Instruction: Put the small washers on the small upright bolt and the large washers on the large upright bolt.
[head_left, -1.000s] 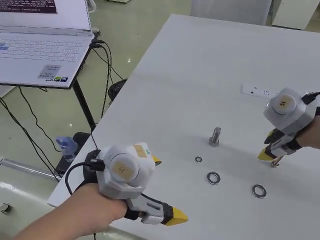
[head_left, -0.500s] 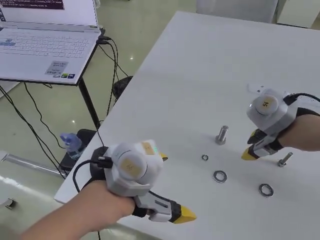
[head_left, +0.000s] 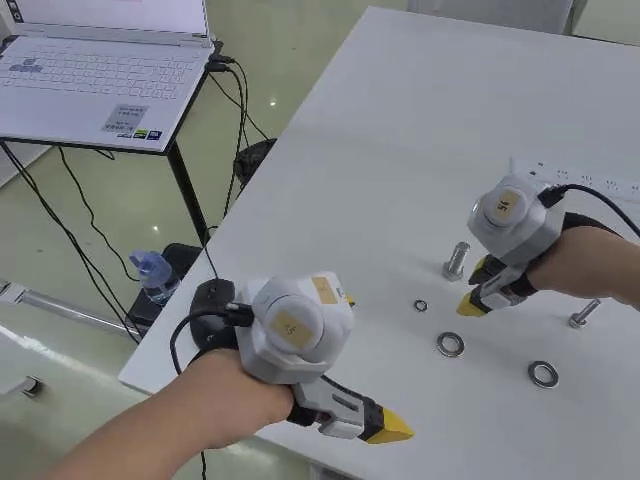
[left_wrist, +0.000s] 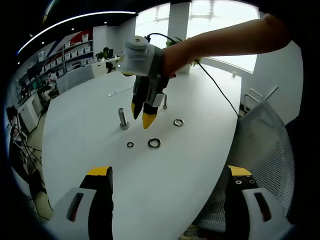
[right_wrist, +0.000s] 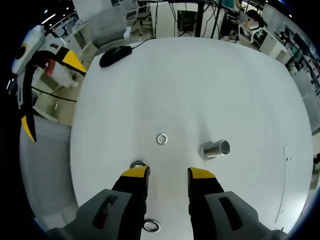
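Small washer (head_left: 421, 305) lay flat on the surface (head_left: 400, 150) just beside the large bolt (head_left: 456, 260). Thin, light, slick steel; best pinched across its rim. Right hand-held gripper (right_wrist: 168, 172) near the bolt, jaws apart, empty. Left hand-held gripper (left_wrist: 169, 172) wide apart.

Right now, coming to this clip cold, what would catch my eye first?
The right gripper, jaws open, hovers low over the white table beside the large upright bolt. Three washers lie flat near it, none on a bolt yet: a small washer, a large washer and another large washer nearer the small bolt. The left gripper hangs wide open at the table's near edge.
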